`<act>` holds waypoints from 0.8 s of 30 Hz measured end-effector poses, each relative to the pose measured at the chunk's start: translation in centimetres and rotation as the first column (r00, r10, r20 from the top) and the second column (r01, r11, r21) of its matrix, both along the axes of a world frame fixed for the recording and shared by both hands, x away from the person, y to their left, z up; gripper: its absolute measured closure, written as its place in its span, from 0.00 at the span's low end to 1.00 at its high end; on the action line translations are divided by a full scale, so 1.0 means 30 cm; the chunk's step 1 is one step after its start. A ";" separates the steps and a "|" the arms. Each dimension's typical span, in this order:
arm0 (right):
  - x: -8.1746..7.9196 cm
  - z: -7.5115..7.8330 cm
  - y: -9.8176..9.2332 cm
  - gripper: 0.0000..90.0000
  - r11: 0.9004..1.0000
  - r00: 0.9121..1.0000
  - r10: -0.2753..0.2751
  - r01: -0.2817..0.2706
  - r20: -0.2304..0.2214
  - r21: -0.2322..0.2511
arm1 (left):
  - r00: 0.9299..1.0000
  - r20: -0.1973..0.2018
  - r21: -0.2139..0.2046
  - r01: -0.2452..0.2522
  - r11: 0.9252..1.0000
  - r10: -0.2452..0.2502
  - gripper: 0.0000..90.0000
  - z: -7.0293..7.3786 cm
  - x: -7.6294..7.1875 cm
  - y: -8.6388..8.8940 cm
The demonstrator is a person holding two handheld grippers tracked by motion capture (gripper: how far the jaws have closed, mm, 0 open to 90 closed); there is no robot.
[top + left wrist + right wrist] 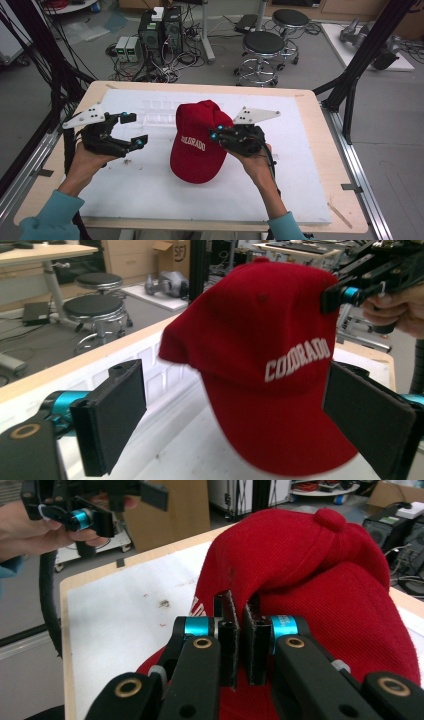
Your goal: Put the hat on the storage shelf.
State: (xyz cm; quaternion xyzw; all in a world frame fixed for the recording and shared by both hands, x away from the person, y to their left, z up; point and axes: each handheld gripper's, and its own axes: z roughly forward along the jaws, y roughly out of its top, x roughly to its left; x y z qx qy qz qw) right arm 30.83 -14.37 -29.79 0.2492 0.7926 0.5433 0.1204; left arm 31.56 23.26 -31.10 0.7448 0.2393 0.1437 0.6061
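While the wooden worktop (320, 150) spreads widest under everything, a white mat (150, 190) covers most of its top, marked by a few small dark specks near the left side. On the mat, around its middle, sits the red cap (197, 142) with white "COLORADO" lettering across its front. Its brim points toward the person's side, and its crown, with the button on top, rises on the far side. In the left gripper view the crown stands tall with the brim hanging below it, though whether the brim touches the mat cannot be told.

The right claw (216, 131) comes in from the cap's right side and is pinched tight on a fold of the crown's fabric; in the right gripper view its two pads (231, 630) stand almost together with the red cloth gathered between them. The left claw (131, 131) hangs to the left of the cap, clear of it, with its jaws spread wide and nothing between them. In the left gripper view its dark pads (117, 415) frame the cap from a distance without touching it.
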 end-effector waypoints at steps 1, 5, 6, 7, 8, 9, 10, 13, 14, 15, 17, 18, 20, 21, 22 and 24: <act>0.000 0.002 0.005 0.97 1.000 1.000 0.004 -0.004 0.003 -0.001 | 1.000 0.002 0.005 0.011 1.000 -0.011 0.11 0.007 0.004 -0.012; -0.003 0.007 0.026 0.97 1.000 1.000 0.020 -0.020 0.005 0.001 | 0.999 0.002 0.014 0.033 0.999 -0.033 0.11 0.029 0.018 -0.059; -0.004 0.008 0.032 0.97 1.000 1.000 0.024 -0.024 0.007 -0.002 | 0.999 0.002 0.019 0.038 0.999 -0.038 0.11 0.034 0.021 -0.073; -0.005 0.009 0.043 0.97 0.999 0.999 0.033 -0.033 0.009 -0.005 | 0.999 -0.001 0.026 0.044 0.999 -0.044 0.11 0.039 0.025 -0.092; -0.006 0.008 0.048 0.97 0.999 0.999 0.035 -0.035 0.009 -0.005 | 0.999 -0.002 0.027 0.050 0.998 -0.050 0.11 0.042 0.026 -0.103; -0.007 0.008 0.054 0.97 0.999 0.999 0.038 -0.038 0.008 -0.005 | 0.998 -0.003 0.032 0.058 0.998 -0.058 0.11 0.045 0.028 -0.121; -0.007 0.008 0.054 0.97 0.999 0.999 0.038 -0.038 0.008 -0.005 | 0.998 -0.005 0.036 0.062 0.997 -0.062 0.11 0.047 0.029 -0.132; -0.009 0.007 0.068 0.97 0.999 0.999 0.048 -0.048 0.010 -0.006 | 0.998 -0.017 0.053 0.069 0.996 -0.069 0.11 0.048 0.033 -0.171; -0.013 0.007 0.078 0.97 0.998 0.998 0.058 -0.058 0.013 -0.005 | 0.997 -0.023 0.061 0.070 0.996 -0.068 0.11 0.046 0.037 -0.184; -0.013 0.007 0.078 0.97 0.998 0.998 0.058 -0.058 0.013 -0.005 | 0.998 -0.030 0.065 0.065 0.996 -0.063 0.11 0.044 0.038 -0.191; -0.015 0.007 0.082 0.97 0.998 0.998 0.064 -0.064 0.016 -0.001 | 0.998 -0.035 0.071 0.063 0.996 -0.060 0.11 0.038 0.042 -0.207; -0.016 0.007 0.084 0.97 0.997 0.997 0.073 -0.073 0.019 0.004 | 0.997 -0.038 0.074 0.062 0.995 -0.059 0.11 0.037 0.044 -0.212; -0.018 0.006 0.088 0.97 0.997 0.996 0.082 -0.082 0.021 0.004 | 0.997 -0.043 0.071 0.064 0.995 -0.061 0.11 0.035 0.045 -0.221; -0.017 0.005 0.090 0.97 0.996 0.996 0.087 -0.088 0.022 0.002 | 0.997 -0.045 0.073 0.062 0.995 -0.059 0.11 0.034 0.046 -0.226; -0.017 0.005 0.091 0.97 0.996 0.996 0.085 -0.085 0.025 0.001 | 0.997 -0.048 0.073 0.062 0.995 -0.059 0.11 0.033 0.047 -0.229; -0.017 0.006 0.092 0.97 0.996 0.995 0.091 -0.091 0.031 0.004 | 0.996 -0.062 0.077 0.066 0.995 -0.061 0.11 0.030 0.051 -0.236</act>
